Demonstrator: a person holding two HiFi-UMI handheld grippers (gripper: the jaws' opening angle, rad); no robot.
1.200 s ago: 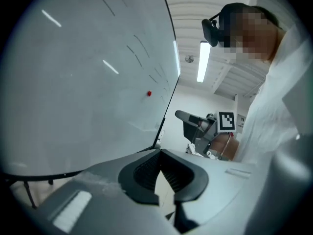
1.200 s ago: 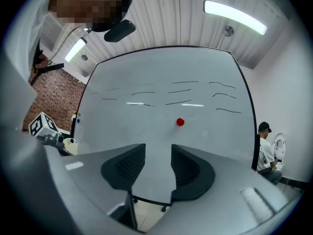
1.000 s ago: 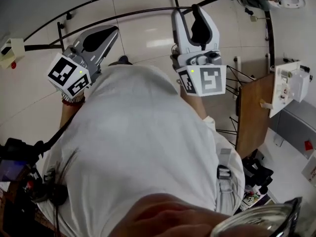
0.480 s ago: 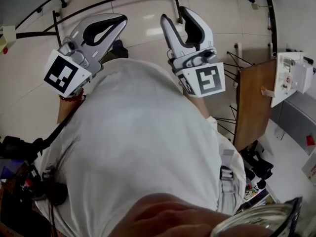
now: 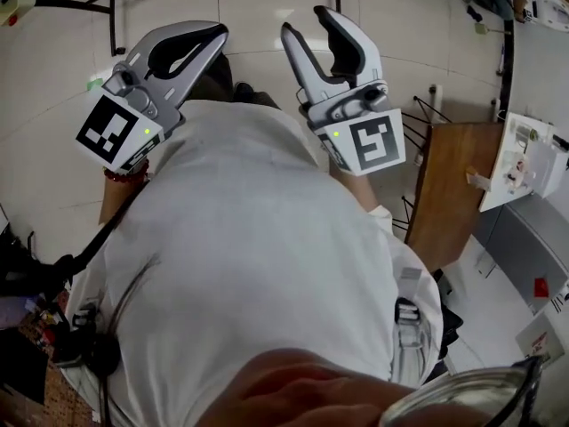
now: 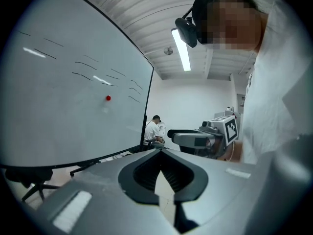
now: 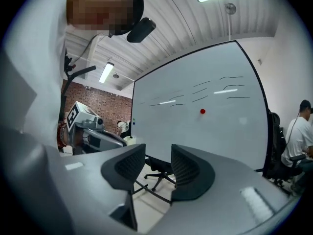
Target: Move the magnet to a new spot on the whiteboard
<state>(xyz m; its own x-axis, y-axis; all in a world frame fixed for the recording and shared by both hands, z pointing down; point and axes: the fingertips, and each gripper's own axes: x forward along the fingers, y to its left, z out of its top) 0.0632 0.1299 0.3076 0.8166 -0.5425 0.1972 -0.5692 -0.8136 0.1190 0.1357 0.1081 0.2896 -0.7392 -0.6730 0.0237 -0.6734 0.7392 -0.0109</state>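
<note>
The red magnet (image 6: 108, 98) is a small dot on the whiteboard (image 6: 58, 77), well ahead of both grippers; the right gripper view shows the magnet (image 7: 202, 111) on the whiteboard (image 7: 205, 131) under some thin pen strokes. My left gripper (image 5: 218, 32) is held up in front of the person's chest, its jaws shut tip to tip and holding nothing (image 6: 160, 151). Next to it, my right gripper (image 5: 305, 23) is open with an empty gap (image 7: 157, 155). Neither touches the board.
The whiteboard stand's black feet (image 5: 116, 7) lie on the tiled floor ahead. A brown table (image 5: 444, 194) and a white device (image 5: 524, 163) are on the right. A black office chair (image 7: 156, 168) stands near the board. A person in white (image 6: 155, 130) sits beyond it.
Both grippers have risen in the head view and drawn closer together. The stand's feet have slid toward the top of the frame. Jaw states look the same.
</note>
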